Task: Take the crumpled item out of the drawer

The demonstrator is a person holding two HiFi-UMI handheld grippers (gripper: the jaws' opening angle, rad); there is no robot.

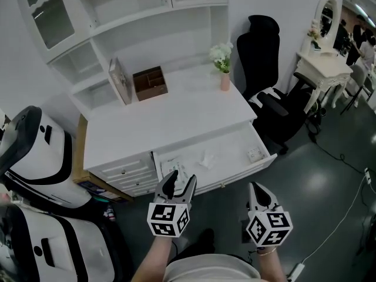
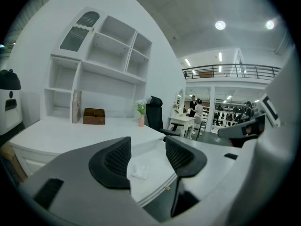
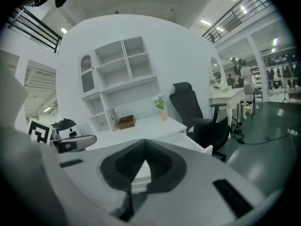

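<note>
The white desk's drawer (image 1: 235, 138) stands pulled open. A small white crumpled item (image 1: 207, 159) lies on its floor near the middle, and it shows between the jaws in the left gripper view (image 2: 139, 172). My left gripper (image 1: 180, 184) hovers over the drawer's front left edge, open and holding nothing, a short way from the crumpled item. My right gripper (image 1: 260, 196) hangs in front of the drawer's right end, below its front, shut with nothing in it; its pads (image 3: 160, 166) meet at the tips.
Flat papers (image 1: 174, 170) lie at the drawer's left and a small object (image 1: 254, 154) at its right. On the desktop stand a brown box (image 1: 150, 82), a leaning frame (image 1: 120, 81) and a flower vase (image 1: 224, 66). A black chair (image 1: 267, 69) is at the right, white machines (image 1: 35, 151) at the left.
</note>
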